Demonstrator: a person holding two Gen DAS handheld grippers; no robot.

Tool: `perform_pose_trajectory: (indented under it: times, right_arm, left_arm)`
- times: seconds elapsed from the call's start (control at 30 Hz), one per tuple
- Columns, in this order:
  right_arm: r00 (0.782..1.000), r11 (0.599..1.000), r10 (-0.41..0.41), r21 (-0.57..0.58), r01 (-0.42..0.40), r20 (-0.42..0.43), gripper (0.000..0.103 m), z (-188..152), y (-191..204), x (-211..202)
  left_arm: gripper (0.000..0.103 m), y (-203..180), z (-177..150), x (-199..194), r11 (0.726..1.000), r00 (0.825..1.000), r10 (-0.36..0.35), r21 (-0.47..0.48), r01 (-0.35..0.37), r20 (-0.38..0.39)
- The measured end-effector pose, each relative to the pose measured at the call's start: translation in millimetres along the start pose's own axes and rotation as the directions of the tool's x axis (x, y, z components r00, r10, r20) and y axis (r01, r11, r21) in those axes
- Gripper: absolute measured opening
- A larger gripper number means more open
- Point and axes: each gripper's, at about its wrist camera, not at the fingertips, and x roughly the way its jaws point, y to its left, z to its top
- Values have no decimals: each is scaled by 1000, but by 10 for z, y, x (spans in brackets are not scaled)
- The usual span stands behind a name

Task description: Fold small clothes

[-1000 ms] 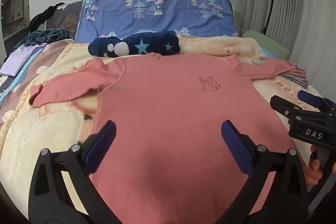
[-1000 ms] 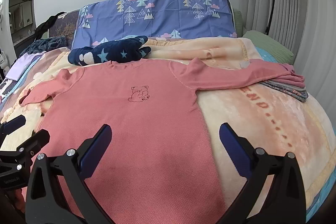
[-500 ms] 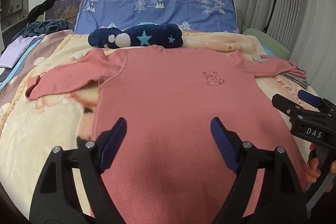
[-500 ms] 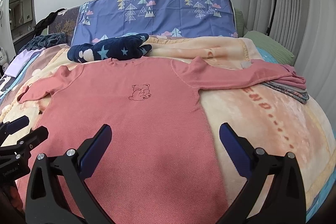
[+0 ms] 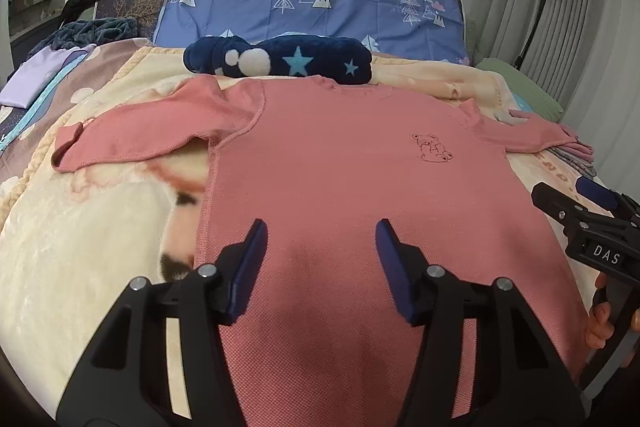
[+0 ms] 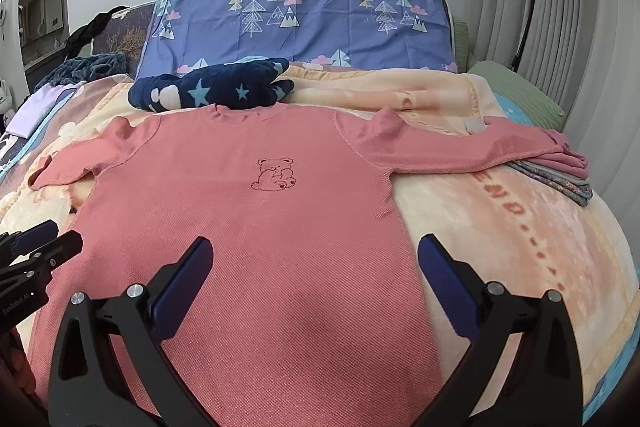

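Note:
A pink long-sleeved shirt (image 5: pixel 340 167) with a small bear outline on the chest lies flat, front up, on the bed; it also shows in the right wrist view (image 6: pixel 248 211). Its sleeves spread out to both sides. My left gripper (image 5: pixel 320 231) is open and empty above the shirt's lower body, left of its middle. My right gripper (image 6: pixel 314 247) is open wide and empty above the shirt's lower right part. Each gripper shows at the edge of the other's view.
A navy star-patterned plush bundle (image 5: pixel 280 61) lies just beyond the collar. A blue tree-print pillow (image 5: pixel 312 7) stands behind it. A stack of folded clothes (image 6: pixel 560 171) lies under the right sleeve's end. The cream blanket (image 6: pixel 520 247) covers the bed.
My left gripper's jaws have narrowed from wide open to a smaller gap, and its view has shifted left. The right gripper has stayed open and nearly still.

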Motion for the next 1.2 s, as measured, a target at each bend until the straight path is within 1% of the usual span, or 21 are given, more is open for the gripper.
perform_pose_trajectory:
  times: [0.1,0.33,0.4,0.47,0.5,0.53,0.57,0.63,0.7,0.77,0.8,0.83,0.87,0.93,1.0,1.03,1.07,1.1,1.13,1.17,1.2]
  right_arm:
    - [1000,1000,0,-5,0,-2,102,22,39,25]
    - [1000,1000,-4,-19,3,-14,102,51,118,93]
    - [1000,1000,-4,-25,4,-19,102,55,132,110]
    - [1000,1000,-5,-30,4,-22,102,66,129,136]
    - [1000,999,-8,-40,7,-22,102,78,137,156]
    - [1000,999,-10,-48,9,-19,102,88,139,167]
    - [1000,998,-13,-63,12,-16,102,103,155,183]
    - [1000,997,-13,-74,12,-17,102,120,175,210]
    - [999,997,-10,-76,8,-31,102,138,187,264]
    - [999,997,-13,-75,9,-49,102,146,199,324]
    - [998,997,-19,-74,14,-63,102,150,206,370]
    - [997,997,-19,-70,14,-75,102,152,210,398]
    - [996,998,-17,-66,12,-89,102,161,222,434]
    - [996,998,-13,-64,7,-91,102,182,243,471]
    - [996,998,-14,-70,8,-92,102,198,266,488]
    - [996,997,-18,-75,11,-84,102,204,270,491]
    - [997,997,-20,-79,14,-81,102,208,269,492]
    - [997,996,-22,-82,16,-77,102,211,260,495]
    - [997,996,-23,-83,17,-73,102,216,244,505]
    - [997,996,-24,-83,18,-70,102,223,230,519]
    - [998,997,-22,-80,17,-67,102,234,199,546]
  left_arm:
    - [55,62,17,14,1000,1000,4,-6,-4,3]
    - [55,274,89,29,999,999,50,-21,-49,18]
    - [55,382,116,38,997,997,78,-17,-78,20]
    - [55,590,168,59,989,989,145,-24,-144,21]
    - [55,763,206,74,981,981,191,-43,-190,19]
    - [55,899,237,84,974,975,221,-61,-220,16]
    - [58,1102,285,100,961,964,264,-90,-262,9]
    - [63,1489,370,145,925,934,357,-138,-355,-6]
    - [63,1907,453,238,880,894,446,-165,-446,-35]
    - [62,2225,515,368,846,865,497,-184,-500,-69]
    - [62,2366,547,458,837,858,506,-190,-514,-92]
    - [61,2483,572,543,820,844,523,-200,-536,-117]
    - [60,2580,594,630,812,839,526,-210,-544,-138]
    - [59,2717,628,803,812,839,515,-214,-543,-175]
    - [47,2836,655,984,812,837,503,-213,-543,-217]
    - [30,2892,682,1036,813,842,490,-229,-535,-226]
    - [15,2926,707,1049,815,852,470,-256,-519,-230]
    - [11,2947,764,1016,805,856,465,-293,-515,-226]
    - [7,2937,812,955,798,856,472,-311,-516,-211]
    - [6,2885,894,885,792,858,479,-331,-513,-185]
    - [6,2835,967,849,798,869,468,-344,-494,-161]
